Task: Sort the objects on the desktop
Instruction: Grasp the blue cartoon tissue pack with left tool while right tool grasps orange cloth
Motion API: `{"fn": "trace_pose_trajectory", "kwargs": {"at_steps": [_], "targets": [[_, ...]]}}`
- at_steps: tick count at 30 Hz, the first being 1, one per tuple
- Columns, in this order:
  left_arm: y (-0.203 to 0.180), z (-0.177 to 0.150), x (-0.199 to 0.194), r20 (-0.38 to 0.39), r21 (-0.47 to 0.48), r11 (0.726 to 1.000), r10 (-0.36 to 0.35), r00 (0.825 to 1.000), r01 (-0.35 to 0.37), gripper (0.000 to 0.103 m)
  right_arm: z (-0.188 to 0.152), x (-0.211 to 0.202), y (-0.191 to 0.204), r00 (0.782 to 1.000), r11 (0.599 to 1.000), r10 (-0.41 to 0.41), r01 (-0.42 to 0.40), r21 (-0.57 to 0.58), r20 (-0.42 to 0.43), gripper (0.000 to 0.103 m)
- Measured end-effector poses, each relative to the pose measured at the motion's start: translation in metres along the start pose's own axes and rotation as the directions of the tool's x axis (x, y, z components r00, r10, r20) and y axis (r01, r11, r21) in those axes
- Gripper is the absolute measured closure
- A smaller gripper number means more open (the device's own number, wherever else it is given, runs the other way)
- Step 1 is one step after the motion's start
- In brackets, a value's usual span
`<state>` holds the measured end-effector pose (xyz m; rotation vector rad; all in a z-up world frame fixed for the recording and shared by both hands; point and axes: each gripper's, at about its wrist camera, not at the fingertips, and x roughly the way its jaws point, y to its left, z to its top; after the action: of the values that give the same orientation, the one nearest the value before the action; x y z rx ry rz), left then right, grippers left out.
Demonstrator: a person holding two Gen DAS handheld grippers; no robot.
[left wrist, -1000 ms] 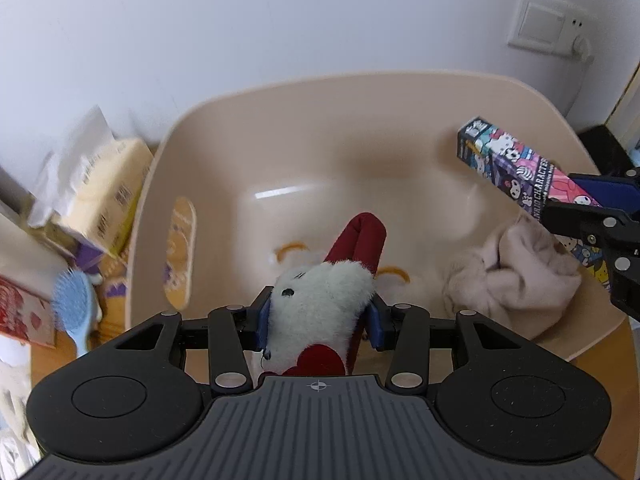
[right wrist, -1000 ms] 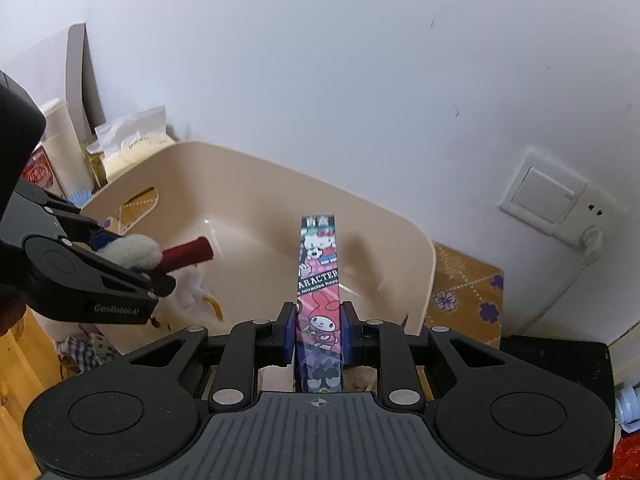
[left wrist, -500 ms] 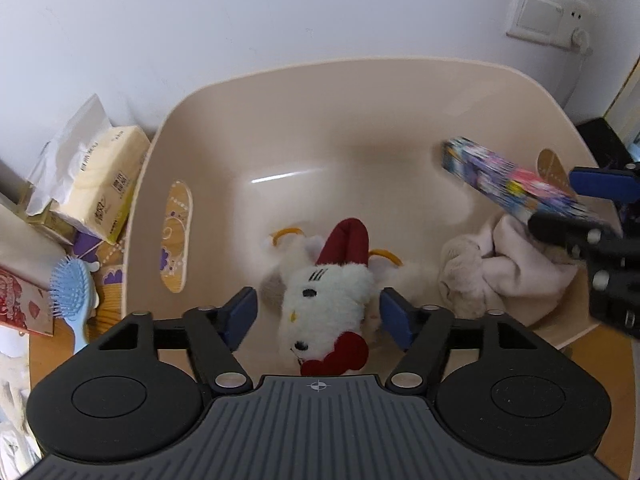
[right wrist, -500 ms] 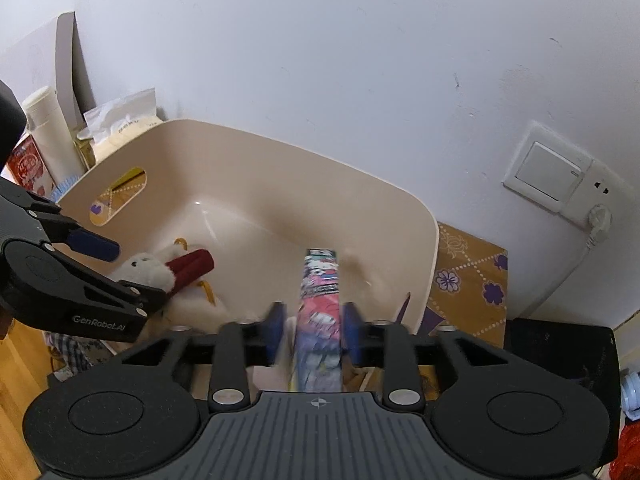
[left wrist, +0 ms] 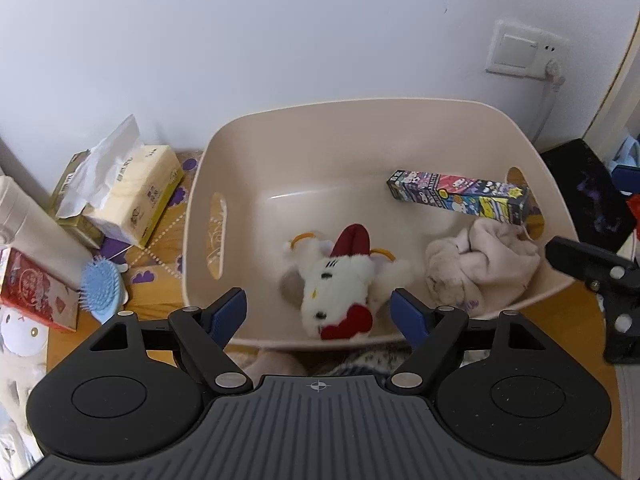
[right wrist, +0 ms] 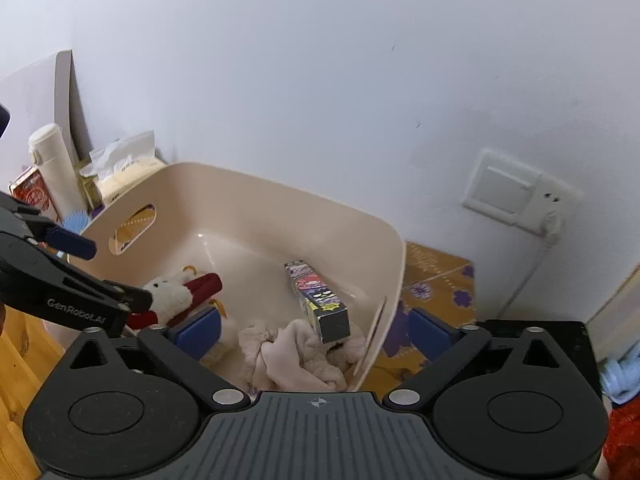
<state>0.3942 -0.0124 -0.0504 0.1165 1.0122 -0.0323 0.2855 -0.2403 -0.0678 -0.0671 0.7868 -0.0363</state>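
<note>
A beige plastic basin (left wrist: 400,106) stands against the wall. In it lie a white plush cat with a red bow (left wrist: 340,280), a cartoon-printed box (left wrist: 456,196) and a crumpled beige cloth (left wrist: 480,268). My left gripper (left wrist: 318,312) hovers above the basin's near rim; its jaws are opening and the pads touch nothing, with the plush lying loose below them. My right gripper (right wrist: 316,330) hangs over the basin's right end, its jaws opening wide and clear of the box (right wrist: 320,300), which leans on the cloth (right wrist: 292,356). Each gripper shows at the edge of the other's view.
Left of the basin are a tissue pack (left wrist: 132,196), a blue hairbrush (left wrist: 100,288), a red carton (left wrist: 32,292) and a white bottle (right wrist: 52,168). A wall socket (left wrist: 524,52) with a cord sits above the right end. A black block (left wrist: 588,192) lies to the right.
Both grippers opened and let go: the plush and the cartoon box dropped into the basin. Both grippers pulled back and rose, so more of the basin shows.
</note>
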Motion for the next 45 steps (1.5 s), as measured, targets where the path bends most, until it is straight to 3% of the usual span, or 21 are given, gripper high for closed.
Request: {"fn": "trace_pose_trajectory", "kwargs": {"at_steps": [16, 36, 45], "targets": [[0.011, -0.066, -0.039, 0.024, 0.075, 0.996, -0.054, 0.998, 0.052, 0.020, -0.048, -0.052, 0.014, 0.997, 0.993, -0.072, 0.073, 0.091, -0.004, 0.000], [0.004, -0.148, -0.002, -0.135, 0.154, 0.983, -0.077, 0.988, 0.098, 0.019, -0.133, -0.051, 0.029, 0.983, 0.979, -0.055, 0.088, 0.185, -0.172, 0.000], [0.002, -0.165, 0.018, -0.196, 0.152, 0.982, -0.084, 0.977, 0.115, 0.019, -0.161, -0.035, 0.043, 0.967, 0.981, -0.007, 0.057, 0.188, -0.255, 0.000]]}}
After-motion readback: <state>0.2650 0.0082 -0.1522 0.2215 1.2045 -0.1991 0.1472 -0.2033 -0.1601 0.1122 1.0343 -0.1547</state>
